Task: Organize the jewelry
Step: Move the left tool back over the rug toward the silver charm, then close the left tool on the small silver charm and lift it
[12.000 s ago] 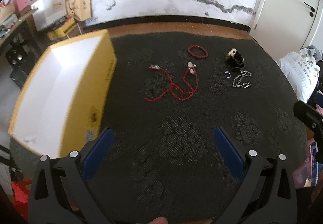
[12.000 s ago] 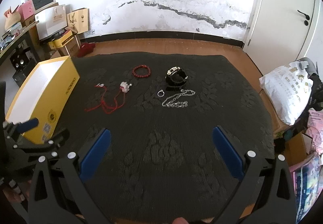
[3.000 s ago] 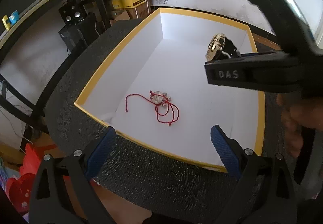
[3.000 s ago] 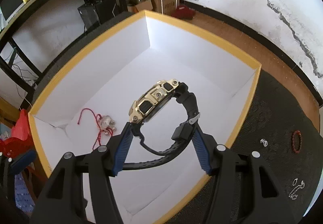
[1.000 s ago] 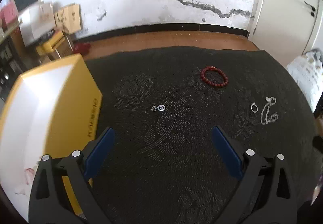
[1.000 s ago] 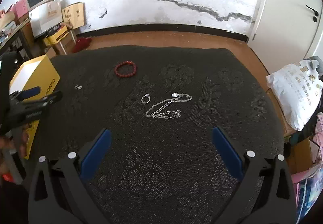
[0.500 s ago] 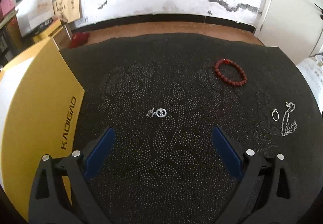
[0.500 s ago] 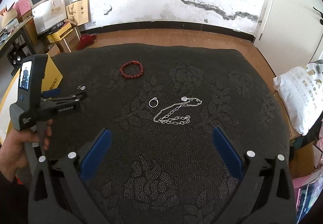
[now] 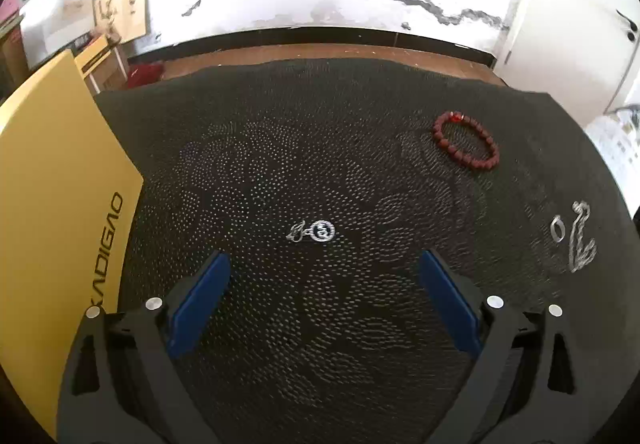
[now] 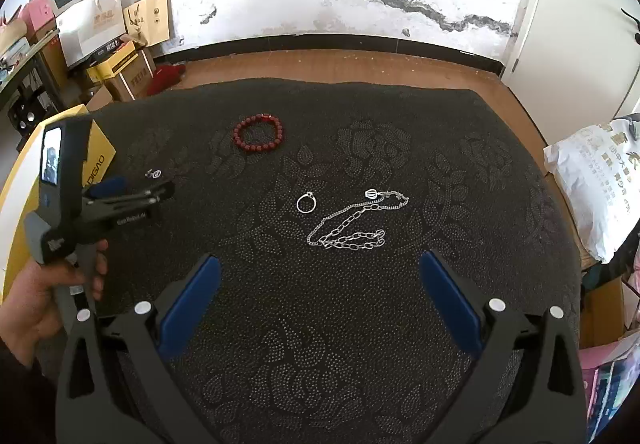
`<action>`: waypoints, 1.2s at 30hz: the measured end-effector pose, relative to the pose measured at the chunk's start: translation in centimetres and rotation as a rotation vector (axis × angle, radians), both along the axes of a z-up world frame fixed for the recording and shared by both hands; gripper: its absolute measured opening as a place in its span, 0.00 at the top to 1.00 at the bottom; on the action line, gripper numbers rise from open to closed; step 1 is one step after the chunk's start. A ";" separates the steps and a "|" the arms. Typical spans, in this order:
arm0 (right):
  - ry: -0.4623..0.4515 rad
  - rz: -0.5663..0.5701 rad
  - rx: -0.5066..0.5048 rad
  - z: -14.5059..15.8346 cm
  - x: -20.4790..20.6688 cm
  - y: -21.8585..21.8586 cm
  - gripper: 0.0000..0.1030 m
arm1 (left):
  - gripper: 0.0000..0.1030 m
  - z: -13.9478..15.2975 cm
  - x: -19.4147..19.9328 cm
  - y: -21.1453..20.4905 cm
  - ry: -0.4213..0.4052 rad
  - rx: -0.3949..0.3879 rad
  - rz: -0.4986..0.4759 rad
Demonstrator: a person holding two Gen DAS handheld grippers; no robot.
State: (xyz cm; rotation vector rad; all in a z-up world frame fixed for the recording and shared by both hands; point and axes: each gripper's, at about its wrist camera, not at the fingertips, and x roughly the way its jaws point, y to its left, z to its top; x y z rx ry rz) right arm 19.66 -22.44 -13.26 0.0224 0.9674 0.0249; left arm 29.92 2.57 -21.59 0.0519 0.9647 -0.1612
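A small silver pendant [image 9: 313,232] lies on the dark patterned cloth just ahead of my open, empty left gripper [image 9: 322,284]; it also shows in the right wrist view [image 10: 154,174]. A red bead bracelet [image 9: 467,141] [image 10: 259,133] lies farther back. A silver ring [image 10: 306,202] [image 9: 557,228] and a silver chain [image 10: 354,225] [image 9: 580,244] lie ahead of my open, empty right gripper [image 10: 320,292]. The left gripper [image 10: 134,190] shows in the right wrist view, low over the cloth near the pendant.
The yellow KADIGAO box [image 9: 56,200] [image 10: 16,212] stands at the cloth's left edge. Cartons and bags [image 10: 116,44] stand by the far wall. A white sack [image 10: 596,184] lies off the right edge. The wood floor [image 10: 320,68] lies beyond the cloth.
My left gripper has moved forward and lower toward the silver pendant, which now looks closer. The right gripper has crept slightly forward. The jewelry on the cloth has not moved.
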 end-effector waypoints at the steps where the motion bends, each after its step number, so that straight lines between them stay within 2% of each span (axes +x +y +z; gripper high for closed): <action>1: 0.001 -0.001 0.001 0.0 0.1 -0.2 0.06 | 0.10 -0.2 -0.1 -0.1 -0.019 0.027 -0.016; 2: 0.003 -0.001 0.004 -0.1 0.2 -0.4 0.06 | 0.10 -0.4 -0.1 -0.4 -0.028 0.054 -0.034; 4: 0.004 -0.005 0.007 -0.1 0.3 -0.7 0.06 | 0.12 -0.3 0.0 -0.3 -0.030 0.045 -0.036; 7: 0.008 -0.008 0.016 -0.2 0.6 -1.0 0.06 | 0.20 -0.1 -0.1 -0.2 -0.042 0.050 -0.027; 9: 0.011 -0.004 0.030 -0.2 0.7 -1.1 0.06 | 0.31 0.0 -0.1 -0.5 -0.051 0.061 -0.036; 11: 0.007 0.000 0.044 0.0 0.6 -1.2 0.06 | 0.51 0.2 -0.2 -1.3 -0.052 0.064 -0.060; 14: 0.001 0.009 0.052 0.3 0.5 -1.2 0.06 | 0.70 0.3 -0.5 -2.5 -0.065 0.081 -0.100; 18: 0.002 0.004 0.059 0.2 0.3 -1.8 0.06 | 0.73 0.3 -0.3 -2.8 -0.063 0.082 -0.110; 20: 0.003 -0.002 0.060 0.2 0.3 -2.1 0.06 | 0.87 0.4 -0.2 -2.7 -0.060 0.080 -0.106; 21: 0.004 -0.004 0.060 0.2 0.3 -2.2 0.06 | 0.88 0.4 -0.1 -2.6 -0.057 0.088 -0.101; 26: 0.010 -0.014 0.069 0.1 0.2 -2.7 0.06 | 0.88 0.3 -0.4 -3.4 -0.074 0.129 -0.096; 28: 0.013 -0.009 0.063 0.0 0.3 -2.6 0.06 | 0.83 0.3 -0.4 -3.4 -0.076 0.129 -0.079; 30: 0.017 -0.007 0.063 -0.1 0.3 -2.4 0.06 | 0.65 0.4 -0.3 -3.1 -0.082 0.153 -0.048; 31: 0.018 -0.005 0.063 0.0 0.3 -2.3 0.06 | 0.39 0.4 -0.1 -2.7 -0.087 0.173 -0.011; 32: 0.017 -0.003 0.062 0.0 0.3 -2.2 0.06 | 0.19 0.3 0.2 -2.1 -0.075 0.173 0.032; 35: 0.018 -0.002 0.062 0.0 0.4 -2.1 0.06 | 0.18 0.0 0.8 -0.7 -0.016 0.051 0.047; 36: 0.016 -0.002 0.062 0.0 0.4 -2.1 0.06 | 0.18 0.0 0.9 -0.6 -0.022 0.049 0.045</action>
